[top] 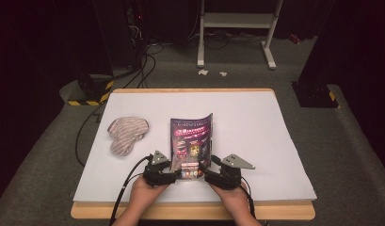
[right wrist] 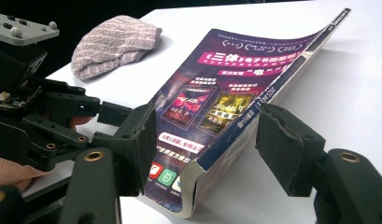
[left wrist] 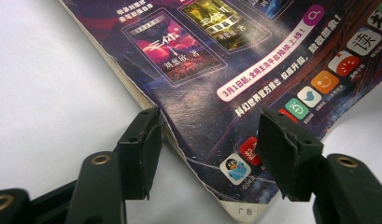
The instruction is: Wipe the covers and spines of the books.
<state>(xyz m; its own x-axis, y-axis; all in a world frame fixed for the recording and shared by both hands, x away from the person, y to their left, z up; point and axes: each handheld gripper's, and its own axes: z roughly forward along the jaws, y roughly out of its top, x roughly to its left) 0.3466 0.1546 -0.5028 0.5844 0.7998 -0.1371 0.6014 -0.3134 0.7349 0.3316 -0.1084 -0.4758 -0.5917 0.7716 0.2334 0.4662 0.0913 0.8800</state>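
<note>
Book point(top: 191, 141): a thick paperback with a dark purple cover, lying near the middle of the table point(top: 275, 155), toward the person's edge. The cover faces up, and the far right corner curls upward off the surface.

Long axis: runs from the person's edge of the table straight away toward the far edge; the short near end faces the two hands.

Left gripper point(top: 169, 172): set at the near left corner of the book. In the left gripper view the jaws stand apart, one on the table beside the page edge, the other over the cover point(left wrist: 254, 93); the pads do not appear to press, though contact is hard to judge from this angle.

Right gripper point(top: 213, 172): set at the near right corner. In the right gripper view the jaws stand apart and straddle the near end of the book point(right wrist: 235, 107) with a gap at each side.

Nearness: both grippers lie about equally close, each beside its own corner; the book extends away from both.

Cloth point(top: 126, 134): a striped bundle resting well to the left of the book, apart from it.

Next move, as judged: closing on the near end calls for the jaws to meet the book's thickness there.
</note>
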